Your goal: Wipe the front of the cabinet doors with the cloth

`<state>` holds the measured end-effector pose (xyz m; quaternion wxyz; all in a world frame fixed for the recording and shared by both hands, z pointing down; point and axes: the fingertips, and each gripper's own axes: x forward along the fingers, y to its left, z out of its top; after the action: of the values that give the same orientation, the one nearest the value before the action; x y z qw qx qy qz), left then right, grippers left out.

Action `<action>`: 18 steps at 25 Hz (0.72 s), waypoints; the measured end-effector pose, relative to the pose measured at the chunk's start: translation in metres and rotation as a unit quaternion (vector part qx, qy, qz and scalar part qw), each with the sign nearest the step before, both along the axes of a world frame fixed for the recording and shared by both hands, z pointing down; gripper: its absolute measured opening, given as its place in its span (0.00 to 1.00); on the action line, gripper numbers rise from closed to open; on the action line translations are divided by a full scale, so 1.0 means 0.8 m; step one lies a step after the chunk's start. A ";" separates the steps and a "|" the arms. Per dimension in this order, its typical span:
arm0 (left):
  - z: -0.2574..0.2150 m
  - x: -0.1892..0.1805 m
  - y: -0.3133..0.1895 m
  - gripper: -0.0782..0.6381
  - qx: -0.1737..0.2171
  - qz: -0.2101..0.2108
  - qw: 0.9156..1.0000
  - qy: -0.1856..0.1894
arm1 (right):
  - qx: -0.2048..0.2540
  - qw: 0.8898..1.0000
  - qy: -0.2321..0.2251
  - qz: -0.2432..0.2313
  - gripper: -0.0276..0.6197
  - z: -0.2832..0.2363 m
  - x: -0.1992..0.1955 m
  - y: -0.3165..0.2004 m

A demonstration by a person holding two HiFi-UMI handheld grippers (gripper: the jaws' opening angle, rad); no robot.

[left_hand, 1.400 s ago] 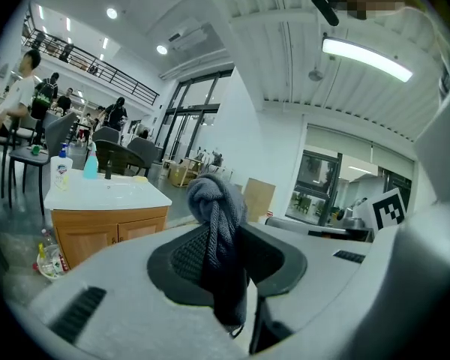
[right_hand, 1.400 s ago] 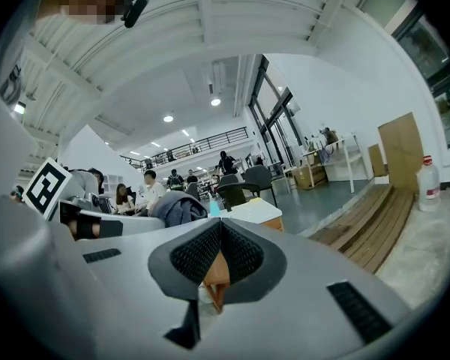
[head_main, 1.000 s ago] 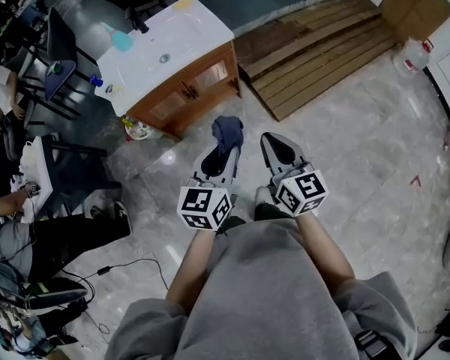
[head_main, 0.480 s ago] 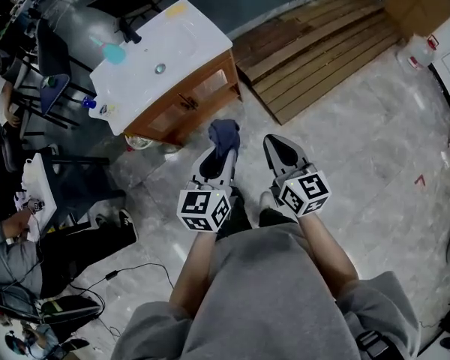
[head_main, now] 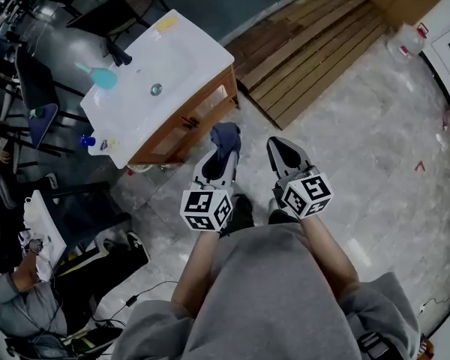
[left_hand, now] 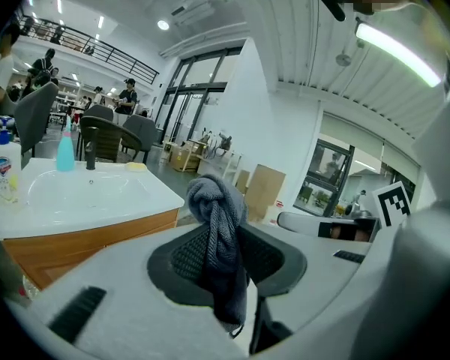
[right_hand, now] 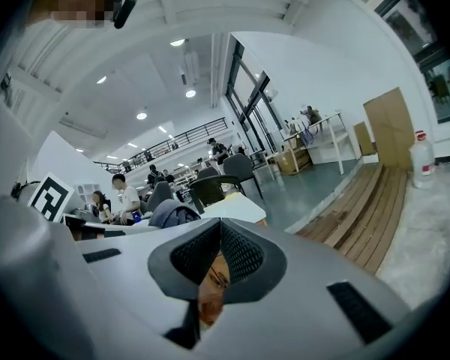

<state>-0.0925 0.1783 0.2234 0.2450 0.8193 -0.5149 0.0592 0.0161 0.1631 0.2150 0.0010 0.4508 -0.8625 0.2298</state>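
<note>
We stand on the pale stone floor (head_main: 345,148) with both tongs held out low in front of our grey top. The left tongs (head_main: 221,160) are clamped on the dark blue cloth (head_main: 226,136), which bunches into a knot above the pads and hangs down between them in the left gripper view. The right tongs (head_main: 276,142) are closed with nothing in them; their ribbed pads meet, leaving only a thin slit. The two tongs sit side by side, near each other but apart. The wooden cabinet (head_main: 181,126) is ahead and to our left. Its two doors (head_main: 210,102) face us, and the cloth is near them but not touching. The white tabletop (head_main: 187,58) has a sunken basin and carries a black tap (head_main: 118,53), a turquoise bottle (head_main: 99,74), a yellow sponge (head_main: 166,22) and a white bottle with a blue cap (head_main: 96,144). Wooden planks (head_main: 315,43) lie on the floor to the right of the cabinet, with a clear jug (head_main: 405,42) beyond them.
</note>
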 end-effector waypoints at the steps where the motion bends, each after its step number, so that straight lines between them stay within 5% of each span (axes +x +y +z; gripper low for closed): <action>1: 0.003 -0.005 -0.007 0.24 -0.003 0.006 1.000 0.002 | -0.002 1.000 0.002 0.006 0.06 0.002 -0.006 -0.005; 9: 0.034 -0.038 -0.052 0.24 -0.023 0.053 0.998 0.015 | -0.019 0.998 0.009 0.058 0.06 0.022 -0.041 -0.037; 18: 0.066 -0.049 -0.086 0.24 -0.053 0.057 0.997 0.018 | -0.040 0.997 0.015 0.062 0.06 0.057 -0.060 -0.074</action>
<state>-0.1319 0.1097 0.2765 0.2931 0.8342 -0.4592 0.0857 -0.0319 0.1038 0.2609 0.0175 0.5062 -0.8229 0.2574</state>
